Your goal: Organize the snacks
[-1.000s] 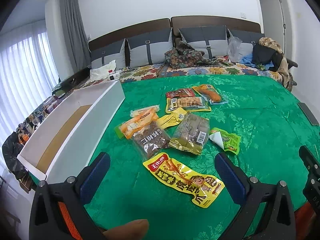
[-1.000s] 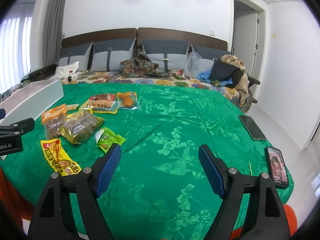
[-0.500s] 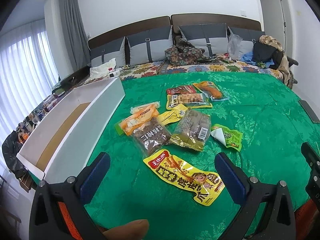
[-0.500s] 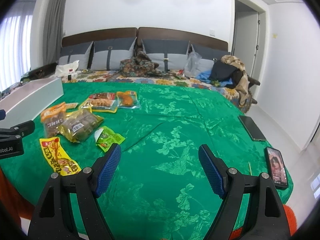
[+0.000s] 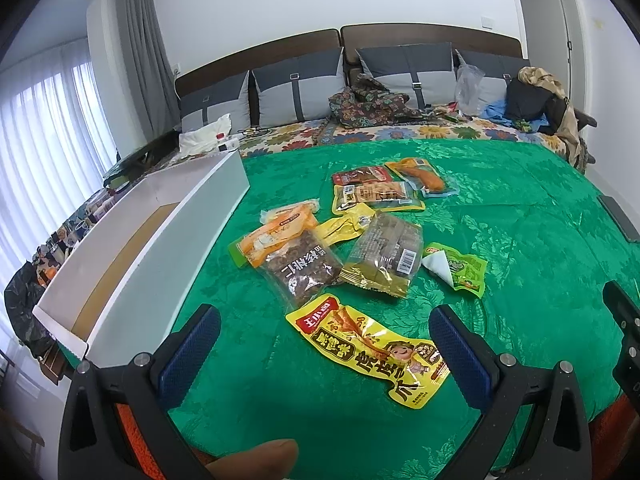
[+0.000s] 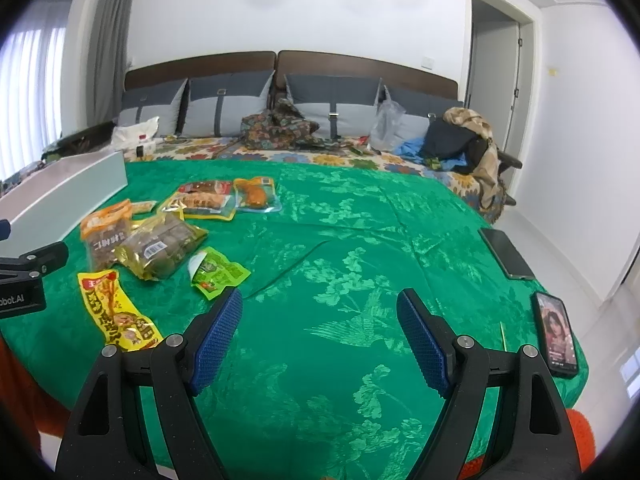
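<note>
While both tools hang low over the near edge of the bed, nothing's been grabbed. The left gripper (image 5: 324,344), black plastic with blue textured pads, has its jaws spread wide and empty, levelled forward over the green floral brocade bedspread (image 5: 520,240), with a fingertip (image 5: 256,460) of the person poking in at the bottom of its view. Right between and just past its pads lies the long yellow snack packet with red lettering and a cartoon face (image 5: 370,350), flat on the cloth. The right gripper (image 6: 320,338), same build, also sits wide open holding nothing, pointing across bare bedspread, off to the right of the snacks.

Just beyond the yellow packet: a clear bag of dark brown bits (image 5: 302,270), a gold-edged bag of brown cakes with a barcode (image 5: 384,258), and a small green pouch with a folded white corner (image 5: 460,268). An orange packet (image 5: 276,236) overlaps the dark bag, with a small yellow sachet (image 5: 344,226) next to it. Further back sit a yellow-rimmed tray pack (image 5: 376,196), a red packet (image 5: 362,176) and a clear pack with an orange piece inside (image 5: 424,178).

Left of the pile runs a long white open box with a brown cardboard floor (image 5: 168,248). On the bed's right edge there's a dark phone (image 6: 506,254) and a lit phone (image 6: 556,332). Grey cushions (image 5: 296,90) line the headboard at the back.
</note>
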A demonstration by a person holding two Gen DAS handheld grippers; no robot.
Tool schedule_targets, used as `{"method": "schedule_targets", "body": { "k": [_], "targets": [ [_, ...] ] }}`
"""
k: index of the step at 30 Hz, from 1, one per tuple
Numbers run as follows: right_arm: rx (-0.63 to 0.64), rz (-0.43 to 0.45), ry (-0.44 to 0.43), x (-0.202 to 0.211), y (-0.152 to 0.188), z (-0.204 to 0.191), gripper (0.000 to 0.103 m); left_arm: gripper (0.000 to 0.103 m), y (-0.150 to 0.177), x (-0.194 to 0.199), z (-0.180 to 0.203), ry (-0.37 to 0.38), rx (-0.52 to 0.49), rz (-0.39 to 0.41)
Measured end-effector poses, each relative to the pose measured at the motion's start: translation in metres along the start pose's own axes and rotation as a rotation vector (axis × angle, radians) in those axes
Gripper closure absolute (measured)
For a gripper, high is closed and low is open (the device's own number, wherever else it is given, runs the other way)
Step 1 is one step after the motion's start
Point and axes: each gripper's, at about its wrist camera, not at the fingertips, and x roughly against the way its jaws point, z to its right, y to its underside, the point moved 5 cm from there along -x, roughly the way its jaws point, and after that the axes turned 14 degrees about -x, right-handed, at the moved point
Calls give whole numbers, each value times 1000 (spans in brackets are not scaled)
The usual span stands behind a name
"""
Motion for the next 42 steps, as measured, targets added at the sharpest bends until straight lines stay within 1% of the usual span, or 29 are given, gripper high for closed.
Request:
{"method": "schedule_targets", "body": {
  "k": [28, 42],
  "targets": [
    [9, -4, 3, -3, 2, 1, 20, 0, 4, -5, -4, -1, 9, -9],
    [30, -24, 2, -8, 8, -4, 20, 0, 13, -13, -10, -7, 20, -34]
  ]
}}
